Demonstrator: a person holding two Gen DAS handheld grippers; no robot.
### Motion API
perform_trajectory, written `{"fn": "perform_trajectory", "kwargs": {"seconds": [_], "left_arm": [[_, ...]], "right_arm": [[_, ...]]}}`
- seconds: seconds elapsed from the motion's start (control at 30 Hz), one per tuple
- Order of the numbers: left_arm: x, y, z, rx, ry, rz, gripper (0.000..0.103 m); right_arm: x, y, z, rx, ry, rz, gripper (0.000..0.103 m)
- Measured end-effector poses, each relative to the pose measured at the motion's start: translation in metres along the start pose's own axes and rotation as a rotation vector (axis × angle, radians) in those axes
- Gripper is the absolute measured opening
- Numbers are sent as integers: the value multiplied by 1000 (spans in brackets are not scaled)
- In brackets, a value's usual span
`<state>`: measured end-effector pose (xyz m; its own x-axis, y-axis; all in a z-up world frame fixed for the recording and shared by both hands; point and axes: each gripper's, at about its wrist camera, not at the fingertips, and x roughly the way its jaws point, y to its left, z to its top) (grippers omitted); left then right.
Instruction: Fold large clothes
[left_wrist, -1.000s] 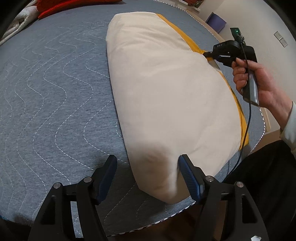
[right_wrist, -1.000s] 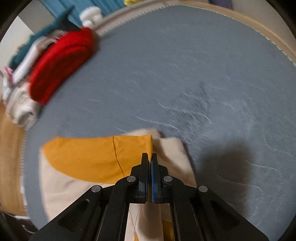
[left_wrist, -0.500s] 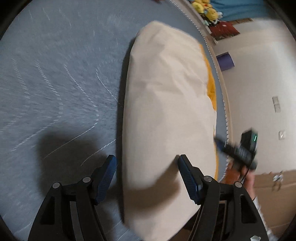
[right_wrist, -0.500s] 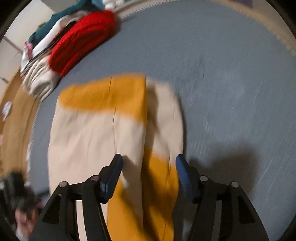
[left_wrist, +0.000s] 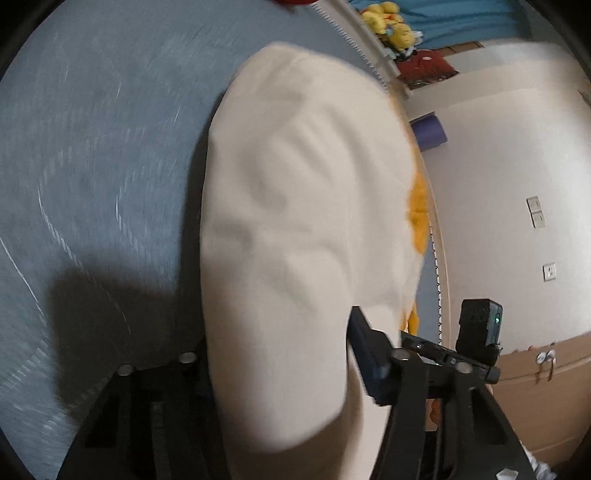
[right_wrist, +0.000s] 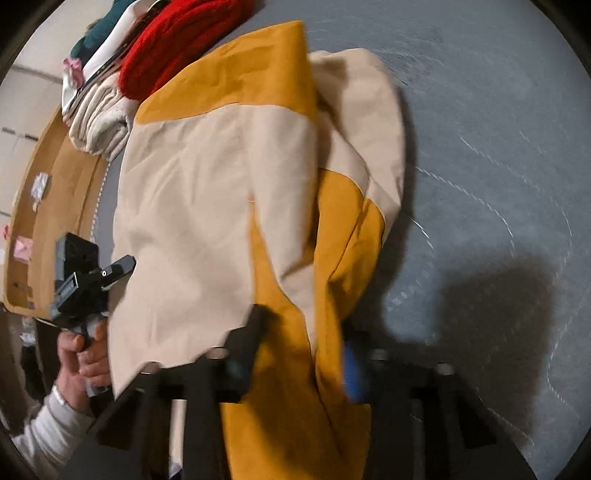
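We have the cream and mustard-yellow cotton garment lying part-folded on the grey-blue quilted bed, its near end reaching to six o'clock in both wrist views. Our left gripper is closing with the cream end of the cloth between its jaws; its nine o'clock finger is hidden beneath the fabric, so we cannot tell whether the pads bite yet. Our right gripper is closing too, astride the mustard panel, the cloth between its jaws but not visibly pinched. To do this well, we judge both should catch all layers at matching corners, then lift together and carry the end evenly toward twelve o'clock, clear of the red knitted pile at eleven.
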<state>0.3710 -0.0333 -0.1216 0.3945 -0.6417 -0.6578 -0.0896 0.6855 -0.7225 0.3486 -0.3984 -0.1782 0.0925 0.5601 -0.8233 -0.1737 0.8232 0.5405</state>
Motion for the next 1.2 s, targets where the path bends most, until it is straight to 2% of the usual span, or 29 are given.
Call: {"fn": "perform_trajectory", "kwargs": {"seconds": [0.07,0.17,0.23,0.3,0.37,0.43,0.5,0.57,0.63,0.67,0.73,0.8,0.83,0.9,0.97,1.03,1.1,1.2], "left_arm": [[-12,-14,12,51,-39,21,47],[-41,-17,38,87,-105,60,47],[-63,-7,58,91,-148,100,47],[-78,12,72,51,-169,126,47],[-85,35,82,-6,-155,172,50],[-86,52,81,-25,-111,272,51],[-98,56,73,-23,-124,329,51],[-115,51,65,-37,-134,296,51],[-122,48,51,-24,-110,279,54],[-122,49,41,-20,-69,293,55],[-110,50,23,-23,16,310,56],[-99,60,4,-44,93,271,58],[-92,68,-5,-94,104,225,60],[-79,78,-18,-193,114,141,60],[-74,80,-31,-225,73,132,58],[-74,76,-43,-270,30,83,55],[-68,74,-45,-295,43,32,53],[-62,70,-53,-291,59,32,53]], "right_arm": [[0,7,7,9,-22,21,17],[3,25,21,1,-65,44,15],[7,43,34,-20,-96,54,14],[11,63,45,-41,-127,66,14],[18,80,54,-56,-146,64,14],[26,93,58,-74,-133,41,14],[34,99,57,-90,-111,7,14],[36,102,54,-99,-91,-19,16],[37,107,55,-110,-87,-75,20],[35,108,53,-105,-86,-91,27],[30,104,47,-74,-71,-87,32],[26,104,41,-52,-46,-76,39],[25,103,35,-49,-27,-73,40],[23,98,20,-53,10,-80,43],[23,95,5,-64,47,-100,44],[19,95,-8,-77,59,-117,45],[13,94,-17,-81,54,-131,44],[1,89,-28,-54,22,-158,45]]}}
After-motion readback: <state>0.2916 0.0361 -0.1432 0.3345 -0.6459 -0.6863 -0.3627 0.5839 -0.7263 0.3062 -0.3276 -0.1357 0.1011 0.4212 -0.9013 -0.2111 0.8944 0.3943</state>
